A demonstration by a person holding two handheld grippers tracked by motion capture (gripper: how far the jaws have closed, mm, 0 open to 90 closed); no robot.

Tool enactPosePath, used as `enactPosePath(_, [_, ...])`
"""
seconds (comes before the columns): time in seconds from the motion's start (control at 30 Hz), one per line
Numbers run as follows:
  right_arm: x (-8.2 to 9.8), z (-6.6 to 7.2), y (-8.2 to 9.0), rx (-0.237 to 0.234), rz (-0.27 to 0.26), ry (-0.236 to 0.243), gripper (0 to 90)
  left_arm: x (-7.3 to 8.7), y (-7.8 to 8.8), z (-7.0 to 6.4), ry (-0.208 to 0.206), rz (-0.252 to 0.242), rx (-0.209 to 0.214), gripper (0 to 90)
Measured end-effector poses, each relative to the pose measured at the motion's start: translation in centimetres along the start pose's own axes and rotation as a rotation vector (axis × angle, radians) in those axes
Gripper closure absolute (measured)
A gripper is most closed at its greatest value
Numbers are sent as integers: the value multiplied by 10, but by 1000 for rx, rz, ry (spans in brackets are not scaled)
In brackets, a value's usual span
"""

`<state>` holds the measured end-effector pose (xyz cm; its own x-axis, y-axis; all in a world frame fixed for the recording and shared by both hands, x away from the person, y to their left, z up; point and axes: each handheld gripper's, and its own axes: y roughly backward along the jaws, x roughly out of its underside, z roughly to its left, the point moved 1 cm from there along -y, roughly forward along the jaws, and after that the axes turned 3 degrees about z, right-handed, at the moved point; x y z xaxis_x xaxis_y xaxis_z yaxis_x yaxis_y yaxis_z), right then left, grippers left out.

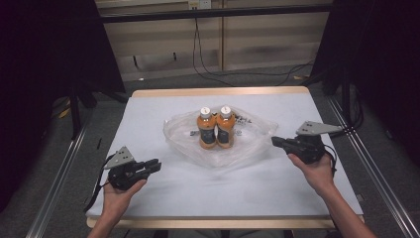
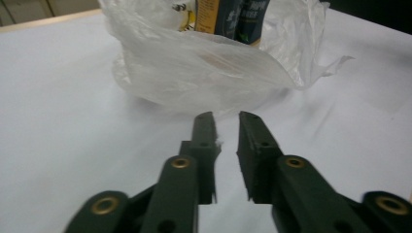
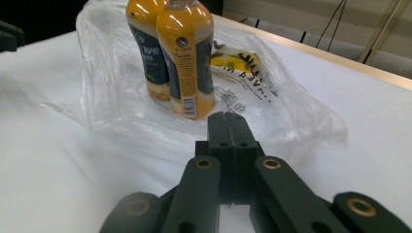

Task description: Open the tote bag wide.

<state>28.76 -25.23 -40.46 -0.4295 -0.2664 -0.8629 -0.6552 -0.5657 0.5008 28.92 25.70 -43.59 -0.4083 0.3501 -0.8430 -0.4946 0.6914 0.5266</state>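
The high view looks forward and down over the white-covered table (image 1: 163, 188). Both gripper views sit low and close, facing the crumpled clear plastic bag (image 2: 204, 68) from opposite sides.

White table cover (image 1: 158, 196), floor cables (image 1: 208, 69)

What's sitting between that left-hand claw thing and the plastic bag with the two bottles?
Nothing: between the left gripper and the plastic bag is just bare white table cover, as the high view shows. The left gripper view shows the same bare stretch ahead of its fingers.
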Motion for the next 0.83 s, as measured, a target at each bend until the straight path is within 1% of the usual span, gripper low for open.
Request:
enactPosePath(0.03, [3, 0, 5, -9, -11, -17, 898, 2, 3, -1, -5, -6, -3, 705])
enactPosePath(0.07, [7, 0, 11, 7, -20, -22, 840, 5, 7, -3, -3, -14, -15, 684])
enactPosePath(0.1, [11, 2, 16, 12, -29, -27, 739, 7, 10, -4, -3, -13, -31, 633])
enactPosePath(0.13, [13, 2, 19, 9, -33, -25, 676, 9, 13, -6, 3, -20, -45, 593])
enactPosePath(0.17, [16, 4, 22, 27, -43, -35, 621, 11, 16, -7, 5, -23, -54, 553])
enactPosePath(0.2, [20, 6, 25, 26, -45, -38, 592, 13, 18, -8, 12, -38, -60, 515])
enactPosePath(0.23, [23, 8, 29, 25, -59, -45, 526, 15, 21, -10, 25, -51, -74, 464])
enactPosePath(0.27, [26, 10, 32, 32, -74, -62, 441, 18, 24, -11, 45, -61, -81, 411])
enactPosePath(0.3, [29, 12, 34, 35, -74, -70, 382, 21, 27, -13, 49, -61, -97, 360])
enactPosePath(0.37, [35, 16, 39, 52, -77, -69, 286, 26, 30, -16, 62, -63, -127, 252])
enactPosePath(0.4, [39, 17, 41, 53, -80, -84, 225, 28, 32, -17, 77, -64, -117, 207])
enactPosePath(0.43, [42, 18, 43, 66, -72, -87, 175, 31, 33, -19, 85, -67, -108, 188])
enactPosePath(0.5, [49, 19, 47, 68, -90, -116, 137, 36, 38, -23, 77, -82, -123, 136])
enactPosePath(0.53, [54, 19, 50, 72, -104, -138, 105, 38, 39, -24, 80, -85, -128, 118])
enactPosePath(0.57, [56, 20, 52, 79, -113, -157, 94, 40, 41, -25, 81, -97, -127, 101])
enactPosePath(0.6, [61, 19, 54, 91, -118, -152, 95, 41, 42, -24, 81, -102, -126, 82])
enactPosePath(0.63, [65, 18, 56, 103, -129, -160, 95, 43, 43, -23, 90, -110, -126, 75])
enactPosePath(0.67, [67, 16, 58, 93, -140, -190, 91, 43, 44, -21, 104, -119, -132, 70])
enactPosePath(0.7, [67, 14, 60, 89, -145, -200, 89, 43, 44, -20, 105, -124, -128, 48])
enactPosePath(0.73, [66, 14, 62, 104, -155, -194, 89, 43, 44, -19, 95, -123, -134, 40])
enactPosePath(0.77, [66, 13, 64, 123, -171, -185, 90, 43, 43, -19, 73, -117, -135, 40])
enactPosePath(0.83, [71, 11, 63, 134, -177, -210, 89, 45, 41, -18, 61, -108, -134, 40])
